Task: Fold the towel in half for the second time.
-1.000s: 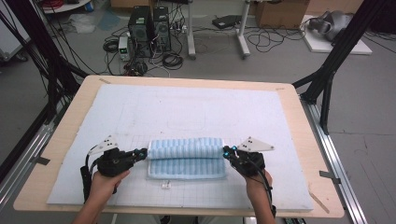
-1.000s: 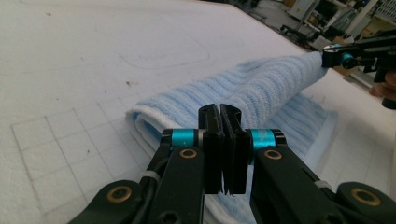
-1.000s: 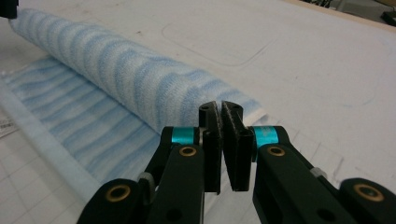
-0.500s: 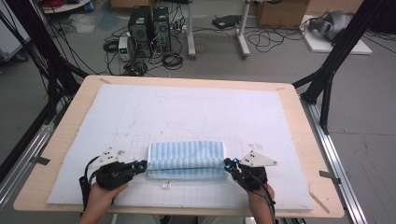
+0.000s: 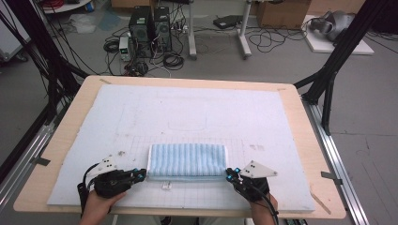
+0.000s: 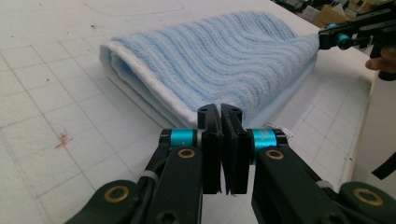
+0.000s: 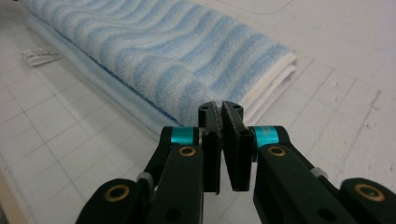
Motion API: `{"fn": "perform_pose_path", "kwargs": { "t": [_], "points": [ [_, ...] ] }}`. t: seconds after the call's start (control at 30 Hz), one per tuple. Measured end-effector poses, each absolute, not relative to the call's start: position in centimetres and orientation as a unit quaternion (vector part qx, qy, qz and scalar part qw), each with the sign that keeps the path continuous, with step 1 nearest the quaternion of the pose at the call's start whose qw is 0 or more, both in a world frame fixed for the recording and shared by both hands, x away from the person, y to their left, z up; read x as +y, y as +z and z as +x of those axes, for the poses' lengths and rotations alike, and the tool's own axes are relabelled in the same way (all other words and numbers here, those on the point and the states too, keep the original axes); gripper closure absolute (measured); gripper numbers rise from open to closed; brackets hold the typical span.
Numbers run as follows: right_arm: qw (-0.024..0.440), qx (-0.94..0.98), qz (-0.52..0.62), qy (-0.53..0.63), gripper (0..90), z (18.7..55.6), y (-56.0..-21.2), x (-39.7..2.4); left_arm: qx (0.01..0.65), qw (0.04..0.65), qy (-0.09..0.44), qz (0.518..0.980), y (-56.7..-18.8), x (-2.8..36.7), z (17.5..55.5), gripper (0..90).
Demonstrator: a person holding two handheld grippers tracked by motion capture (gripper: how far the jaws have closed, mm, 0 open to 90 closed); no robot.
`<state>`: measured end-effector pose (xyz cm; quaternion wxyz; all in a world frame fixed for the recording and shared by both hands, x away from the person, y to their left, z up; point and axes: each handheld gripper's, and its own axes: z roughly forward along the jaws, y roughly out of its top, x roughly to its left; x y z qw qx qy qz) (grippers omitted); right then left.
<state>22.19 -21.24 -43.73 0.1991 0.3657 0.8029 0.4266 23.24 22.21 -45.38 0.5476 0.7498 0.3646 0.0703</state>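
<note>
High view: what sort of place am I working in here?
Probably a lab or workshop test bench: a wooden table under a gridded mat, black frame struts, computer towers and loose cables on the floor.

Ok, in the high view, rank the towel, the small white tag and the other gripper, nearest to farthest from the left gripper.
From the left gripper:
1. Striped towel, its left end at the jaw tips.
2. Small white tag, on the mat just in front of the towel.
3. Right gripper, at the towel's far right end.
</note>
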Motion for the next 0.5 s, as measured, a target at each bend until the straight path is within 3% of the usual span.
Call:
{"fn": "perform_pose_path", "kwargs": {
  "t": [0.1, 0.27, 0.37, 0.5],
  "points": [
    [0.198, 0.802, 0.367, 0.427, 83.7, 22.0, -44.0, -21.3, 0.364, 0.557, 0.072, 0.743, -45.2, 22.5, 23.2, 83.9],
    [0.201, 0.779, 0.387, 0.451, 60.5, 22.1, -43.3, -21.6, 0.377, 0.576, 0.079, 0.721, -44.1, 22.7, 23.9, 68.9],
    [0.203, 0.766, 0.389, 0.469, 58.3, 22.6, -42.3, -21.3, 0.381, 0.586, 0.08, 0.711, -43.2, 22.1, 24.6, 65.5],
    [0.209, 0.769, 0.377, 0.472, 63.8, 23.7, -41.5, -19.7, 0.389, 0.575, 0.085, 0.714, -43.0, 20.7, 25.8, 67.4]
  ]
}}
